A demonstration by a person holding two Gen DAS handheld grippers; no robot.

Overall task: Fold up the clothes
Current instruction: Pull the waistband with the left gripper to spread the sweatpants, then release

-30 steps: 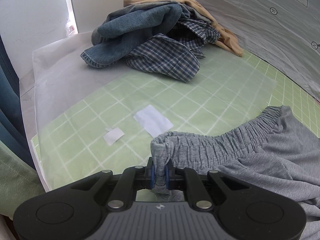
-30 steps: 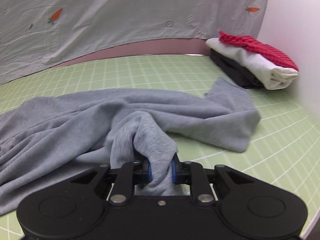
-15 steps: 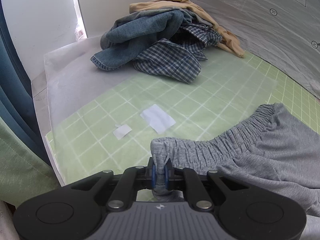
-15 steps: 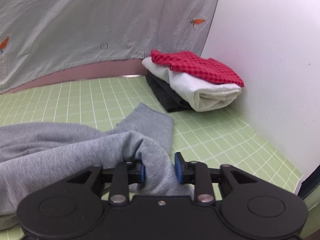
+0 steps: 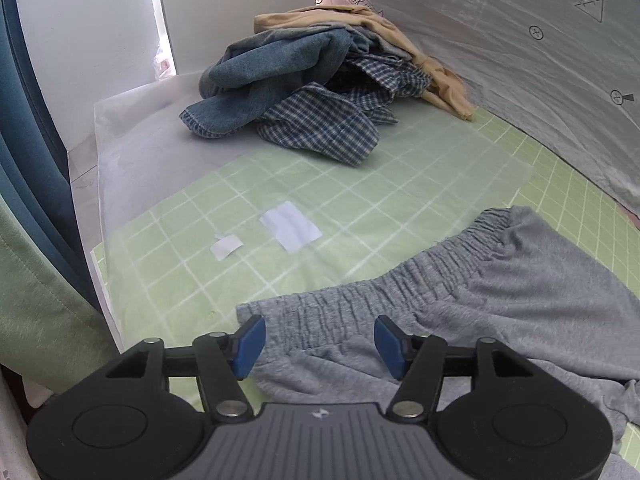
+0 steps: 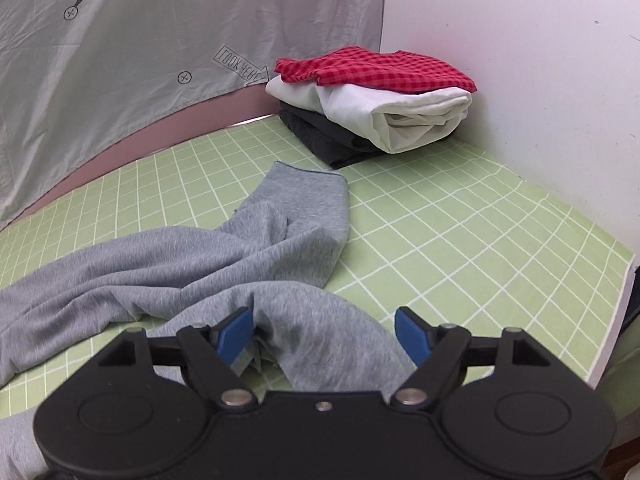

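- Left wrist view cuts off the grey sweatpants [image 5: 500,296] at the right edge, so only the gathered waistband [image 5: 384,292] end shows.
- Right wrist view shows a leg [image 6: 296,216] pointing toward the folded stack [image 6: 376,100] in the corner; the other leg disappears under the right gripper [image 6: 324,336].
- Pants lie long across the green grid mat [image 6: 460,232], wrinkled, soft grey.
- Left gripper [image 5: 320,346] stands spread wide over the waistband; the right one is spread too, and neither pinches anything.

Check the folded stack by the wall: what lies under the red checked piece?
Under the red checked piece lies a folded white garment, then a dark garment on the green grid mat. Anything folded inside them is hidden.
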